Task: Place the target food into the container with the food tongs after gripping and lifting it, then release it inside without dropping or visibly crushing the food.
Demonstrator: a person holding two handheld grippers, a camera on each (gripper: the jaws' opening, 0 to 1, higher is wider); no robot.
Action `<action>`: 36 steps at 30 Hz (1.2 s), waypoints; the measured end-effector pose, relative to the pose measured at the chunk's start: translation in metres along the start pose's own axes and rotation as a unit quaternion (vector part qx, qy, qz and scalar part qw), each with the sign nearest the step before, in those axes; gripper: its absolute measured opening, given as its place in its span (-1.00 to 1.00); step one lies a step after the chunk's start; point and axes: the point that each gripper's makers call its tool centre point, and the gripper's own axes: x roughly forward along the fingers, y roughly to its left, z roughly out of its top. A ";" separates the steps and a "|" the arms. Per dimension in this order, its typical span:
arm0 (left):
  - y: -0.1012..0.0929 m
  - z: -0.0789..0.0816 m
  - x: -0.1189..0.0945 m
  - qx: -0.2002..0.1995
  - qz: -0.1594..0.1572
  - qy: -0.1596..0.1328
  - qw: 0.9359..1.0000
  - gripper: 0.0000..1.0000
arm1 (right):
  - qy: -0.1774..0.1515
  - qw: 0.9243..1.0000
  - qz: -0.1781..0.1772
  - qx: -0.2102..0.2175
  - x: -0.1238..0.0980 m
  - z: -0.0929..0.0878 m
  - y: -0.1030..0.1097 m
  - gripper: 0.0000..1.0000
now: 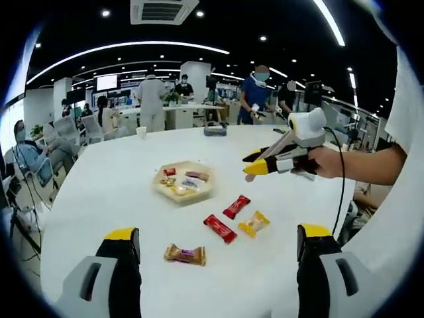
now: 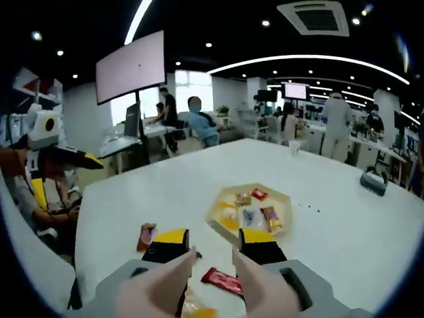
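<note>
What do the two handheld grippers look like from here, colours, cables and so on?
The left gripper has black jaws with yellow tips on grey bodies. The right gripper, seen in the left gripper view, is black and white with yellow-tipped jaws, and a black cable trails from it. The person wears a white short sleeve.

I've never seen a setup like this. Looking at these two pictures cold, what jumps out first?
A pale tray of wrapped sweets sits mid-table on a big white table, with loose ones in front of it: two red candies, a yellow one and a brown bar. The right gripper, yellow-tipped and hand-held, hangs above the table right of the tray. The left gripper frames the bottom, jaws wide apart.
</note>
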 end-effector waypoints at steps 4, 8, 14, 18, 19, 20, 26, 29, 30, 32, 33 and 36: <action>-0.011 -0.001 0.008 -0.018 -0.020 0.006 1.000 0.99 | 0.004 1.000 -0.010 0.001 -0.010 -0.011 -0.003 -0.42; -0.018 0.010 0.011 -0.011 -0.025 -0.001 1.000 0.99 | 0.006 0.999 -0.029 0.017 -0.023 -0.028 -0.014 -0.42; -0.026 -0.002 0.013 -0.008 -0.034 0.022 0.999 0.99 | 0.020 0.999 -0.035 0.035 -0.035 -0.054 -0.009 -0.42; -0.032 -0.008 0.010 -0.002 -0.041 0.037 0.998 0.99 | 0.028 0.998 -0.033 0.037 -0.039 -0.064 -0.001 -0.42; -0.034 -0.007 0.009 0.000 -0.042 0.036 0.998 0.99 | 0.030 0.998 -0.031 0.037 -0.039 -0.066 0.002 -0.42; -0.034 -0.007 0.009 0.000 -0.042 0.035 0.999 0.99 | 0.032 0.998 -0.031 0.036 -0.039 -0.067 0.003 -0.42; -0.033 -0.004 0.004 0.011 -0.039 0.030 0.999 0.98 | 0.025 0.999 -0.031 0.027 -0.039 -0.057 0.008 -0.42; -0.032 0.001 0.001 0.014 -0.037 0.024 0.999 0.98 | 0.023 0.999 -0.028 0.024 -0.037 -0.056 0.006 -0.42; -0.031 0.001 0.000 0.014 -0.035 0.023 0.999 0.99 | 0.023 0.999 -0.026 0.023 -0.036 -0.056 0.007 -0.42; -0.031 -0.001 -0.002 0.015 -0.033 0.022 0.999 0.99 | 0.034 0.999 -0.020 0.005 -0.033 -0.060 0.009 -0.42; -0.031 -0.003 -0.002 0.015 -0.033 0.023 0.999 0.99 | 0.036 0.999 -0.020 0.004 -0.032 -0.060 0.009 -0.42; -0.029 -0.012 -0.005 0.013 -0.029 0.032 0.999 0.99 | 0.042 0.999 -0.021 -0.005 -0.030 -0.063 0.005 -0.42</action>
